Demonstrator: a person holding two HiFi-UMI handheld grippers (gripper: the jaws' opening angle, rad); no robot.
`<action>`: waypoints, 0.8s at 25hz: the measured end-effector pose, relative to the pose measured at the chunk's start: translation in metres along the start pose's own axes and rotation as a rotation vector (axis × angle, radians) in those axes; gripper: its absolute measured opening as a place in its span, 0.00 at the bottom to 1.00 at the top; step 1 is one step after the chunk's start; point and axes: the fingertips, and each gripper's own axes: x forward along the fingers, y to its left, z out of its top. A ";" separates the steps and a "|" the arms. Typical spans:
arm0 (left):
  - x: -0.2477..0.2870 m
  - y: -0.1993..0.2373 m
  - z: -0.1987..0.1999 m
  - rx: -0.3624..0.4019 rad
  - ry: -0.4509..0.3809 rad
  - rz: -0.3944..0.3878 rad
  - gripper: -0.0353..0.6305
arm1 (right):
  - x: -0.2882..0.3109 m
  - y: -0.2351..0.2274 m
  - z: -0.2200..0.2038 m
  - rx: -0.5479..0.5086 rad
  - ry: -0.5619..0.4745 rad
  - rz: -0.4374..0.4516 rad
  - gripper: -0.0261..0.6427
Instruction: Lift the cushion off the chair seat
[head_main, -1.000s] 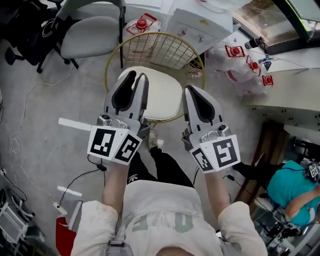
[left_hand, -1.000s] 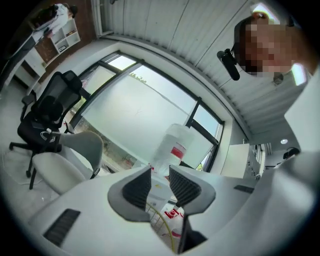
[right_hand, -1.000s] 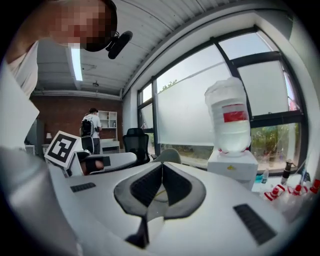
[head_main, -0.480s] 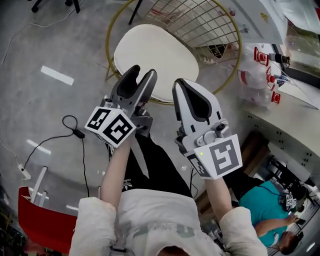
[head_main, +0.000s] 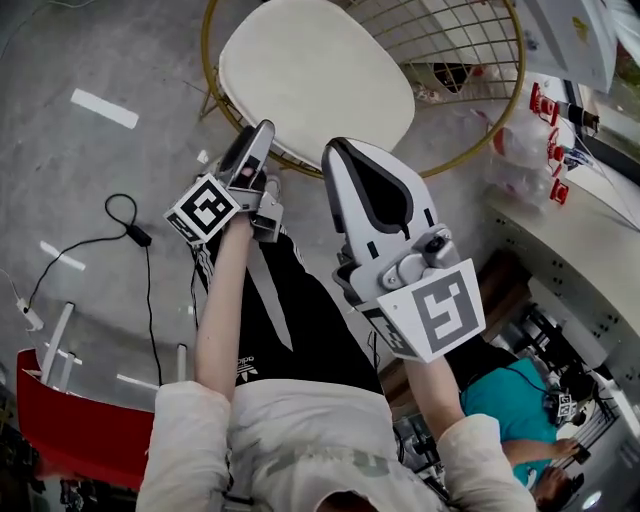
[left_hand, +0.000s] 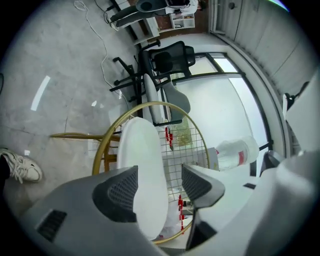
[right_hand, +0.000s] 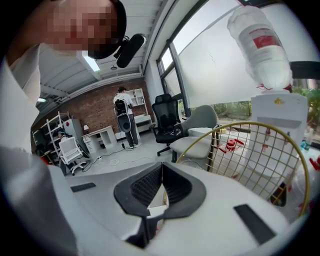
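handling: the cushion (head_main: 315, 75) is judged light and soft, a pad that probably sags if raised by 1 edge; its cover looks smooth, so a shallow pinch may slip.
where to grip: the near edge, 1 jaw above the padding and 1 below, pushed in deep; a 2nd hold on a side edge would keep it level.
look: cream-white, rounded, plain, thick at the rim; no ties or buttons visible.
place: lying flat on the seat of the gold wire chair (head_main: 455, 35), filling most of the ring.
left gripper (head_main: 252, 140): turned on its side at the cushion's near edge; its jaws have just been opening and stand wide, the cushion's edge in line with the gap, the pads not pressing on it.
right gripper (head_main: 337, 150): jaws closed together, nothing between them, just short of the near edge.
step: judged approach, cushion not yet lifted.
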 end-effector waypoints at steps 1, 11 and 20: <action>0.001 0.008 -0.003 0.012 0.012 0.019 0.45 | -0.001 -0.003 -0.005 0.011 0.007 -0.005 0.06; 0.015 0.052 -0.012 -0.026 0.042 0.103 0.45 | -0.004 -0.018 -0.031 0.068 0.051 -0.036 0.06; 0.011 0.061 -0.015 -0.051 0.044 0.147 0.45 | -0.001 -0.015 -0.038 0.089 0.057 -0.023 0.06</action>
